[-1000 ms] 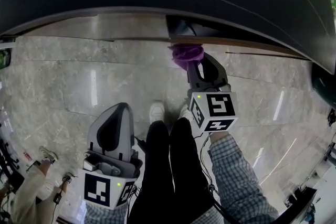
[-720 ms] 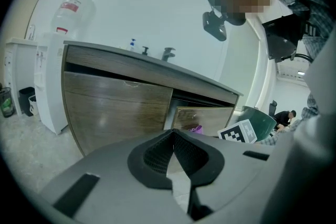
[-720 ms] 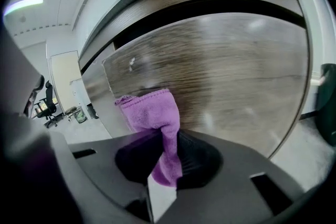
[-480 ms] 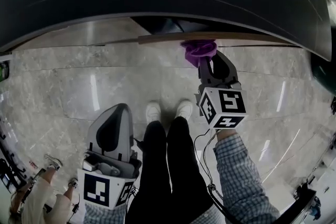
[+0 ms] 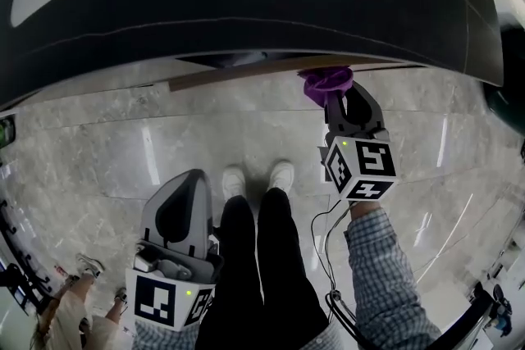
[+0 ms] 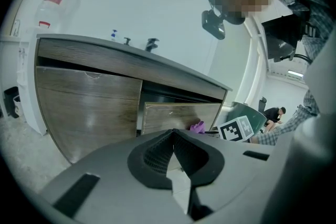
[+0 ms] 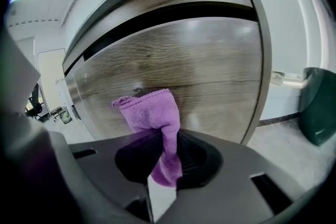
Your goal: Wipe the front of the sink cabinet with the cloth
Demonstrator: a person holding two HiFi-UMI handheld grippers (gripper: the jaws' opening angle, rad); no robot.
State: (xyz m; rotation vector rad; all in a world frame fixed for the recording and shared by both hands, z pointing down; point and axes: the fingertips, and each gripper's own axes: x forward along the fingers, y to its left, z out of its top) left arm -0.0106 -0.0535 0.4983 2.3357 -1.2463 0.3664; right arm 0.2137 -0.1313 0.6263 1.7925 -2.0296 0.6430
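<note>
Tool count is two: the left tool (image 5: 190, 180) and the right tool (image 5: 343, 98). There is one cloth (image 7: 152, 113), and one sink cabinet (image 7: 184, 60) showing two wood-grain fronts, the left panel (image 6: 86, 107) and the right panel (image 6: 178, 115), with one faucet (image 6: 151, 44) on the surface (image 6: 184, 72). The floor (image 5: 107, 143) holds two white shoes, the left shoe (image 5: 234, 180) and the right shoe (image 5: 281, 175), and one green bin (image 7: 317, 102).

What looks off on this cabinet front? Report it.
The right-hand drawer front seems ajar: a dark gap shows above it, and in the head view its top edge juts from under the countertop. Nothing looks spilled.
</note>
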